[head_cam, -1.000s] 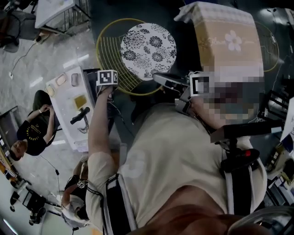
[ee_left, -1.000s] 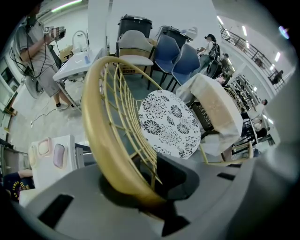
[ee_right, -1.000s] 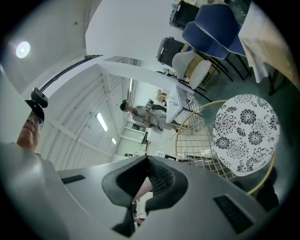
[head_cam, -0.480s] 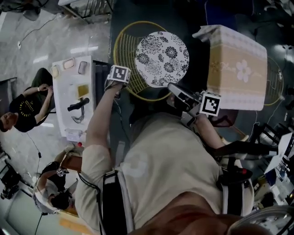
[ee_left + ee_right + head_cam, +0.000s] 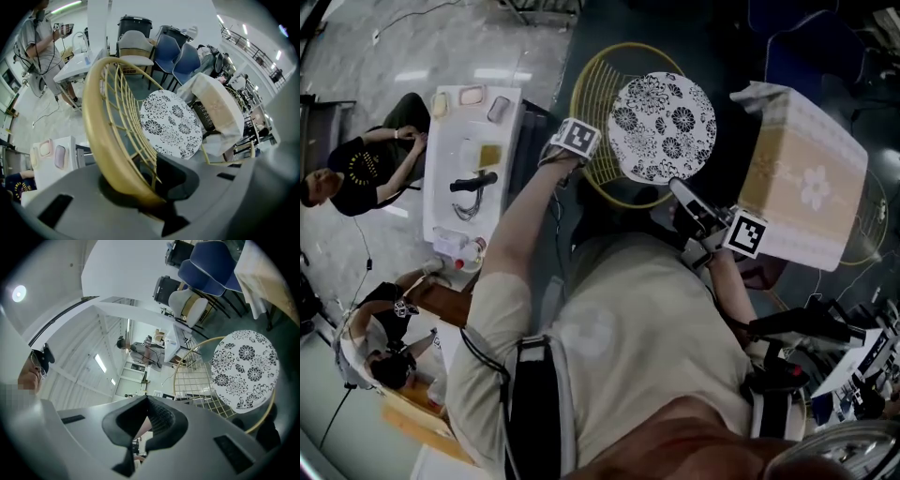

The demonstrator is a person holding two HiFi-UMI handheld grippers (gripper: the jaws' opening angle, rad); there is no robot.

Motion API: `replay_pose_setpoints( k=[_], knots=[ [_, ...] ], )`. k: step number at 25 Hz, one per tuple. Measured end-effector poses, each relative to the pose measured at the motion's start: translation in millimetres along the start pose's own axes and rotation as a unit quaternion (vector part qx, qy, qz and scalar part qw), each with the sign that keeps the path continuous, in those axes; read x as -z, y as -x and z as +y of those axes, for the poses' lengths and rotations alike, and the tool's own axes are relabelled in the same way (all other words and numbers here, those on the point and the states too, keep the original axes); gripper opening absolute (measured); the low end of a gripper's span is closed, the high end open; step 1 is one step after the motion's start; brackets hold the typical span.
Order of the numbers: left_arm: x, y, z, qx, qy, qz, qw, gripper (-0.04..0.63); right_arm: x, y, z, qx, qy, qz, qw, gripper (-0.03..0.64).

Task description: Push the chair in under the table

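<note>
Grips the gold wire chair (image 5: 99,140) by its back rim with left gripper (image 5: 145,192) (right gripper (image 5: 145,420) closed, empty). Probably needs 1 steady push toward beige-clothed table (image 5: 806,178).

two grippers were counted, the left gripper (image 5: 138,185) and the right gripper (image 5: 146,420). there were two gold wire chairs, the near chair (image 5: 592,108) and a far chair (image 5: 865,239) partly behind the one cloth-covered table (image 5: 806,178). one round patterned cushion (image 5: 662,127) was seen. one white worktop (image 5: 455,220) had two people beside it, a person in black (image 5: 356,173) and a second person (image 5: 380,342). two more seats showed, one blue chair (image 5: 165,52) and another blue chair (image 5: 188,60).
</note>
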State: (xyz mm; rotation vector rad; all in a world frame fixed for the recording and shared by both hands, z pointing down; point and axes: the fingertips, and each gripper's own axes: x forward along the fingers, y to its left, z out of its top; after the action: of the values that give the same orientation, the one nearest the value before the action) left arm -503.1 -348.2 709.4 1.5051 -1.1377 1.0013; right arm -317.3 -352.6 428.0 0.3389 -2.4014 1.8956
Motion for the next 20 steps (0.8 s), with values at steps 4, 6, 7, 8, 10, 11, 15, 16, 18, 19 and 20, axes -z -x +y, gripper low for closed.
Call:
replay_pose_setpoints(
  k=[4, 6, 7, 8, 10, 11, 15, 16, 18, 19, 20],
  knots=[
    [1.3, -0.9, 1.4, -0.003, 0.004, 0.002, 1.0000, 0.104, 2.5, -1.0, -4.8, 0.000, -0.011, 0.003, 1.000, 0.010],
    [1.1, -3.1, -0.9, -0.001, 0.006, 0.005, 1.0000, 0.104, 3.4, 0.2, -5.9, 0.001, -0.015, 0.003, 1.000, 0.011],
    [-1.0, -4.6, -2.6, -0.002, 0.004, 0.004, 1.0000, 0.104, 3.7, 1.2, -6.0, 0.001, -0.014, 0.003, 1.000, 0.011],
    [-3.5, -6.3, -4.1, -0.003, 0.000, 0.002, 1.0000, 0.104, 4.5, 1.2, -5.9, 0.001, -0.012, 0.004, 1.000, 0.010],
    [-4.7, -9.8, -4.7, -0.003, -0.005, -0.003, 1.0000, 0.104, 7.7, -1.6, -5.5, -0.003, -0.012, 0.008, 1.000, 0.009],
    [-4.1, -11.3, -3.8, -0.004, -0.005, -0.004, 1.0000, 0.104, 9.3, -3.2, -5.6, -0.004, -0.012, 0.011, 1.000, 0.009],
    [-8.4, -12.0, -5.3, -0.005, 0.006, -0.008, 0.9999, 0.101, 8.9, -2.4, -8.0, -0.005, -0.014, 0.013, 1.000, 0.010],
    [-8.7, -12.0, -6.5, -0.003, 0.008, -0.009, 0.9999, 0.101, 8.8, -1.9, -8.4, -0.005, -0.014, 0.014, 1.000, 0.009],
    [-9.5, -12.7, -9.6, 0.000, 0.009, -0.009, 0.9999, 0.100, 9.2, -1.1, -9.4, -0.003, -0.014, 0.015, 1.000, 0.009],
    [-10.3, -13.8, -11.5, 0.003, 0.008, -0.009, 0.9999, 0.097, 9.4, -1.2, -9.6, -0.002, -0.014, 0.013, 1.000, 0.011],
    [-11.0, -15.2, -12.6, 0.006, 0.006, -0.007, 0.9999, 0.091, 9.7, -2.6, -8.7, -0.004, -0.013, 0.012, 1.000, 0.010]
  ],
)
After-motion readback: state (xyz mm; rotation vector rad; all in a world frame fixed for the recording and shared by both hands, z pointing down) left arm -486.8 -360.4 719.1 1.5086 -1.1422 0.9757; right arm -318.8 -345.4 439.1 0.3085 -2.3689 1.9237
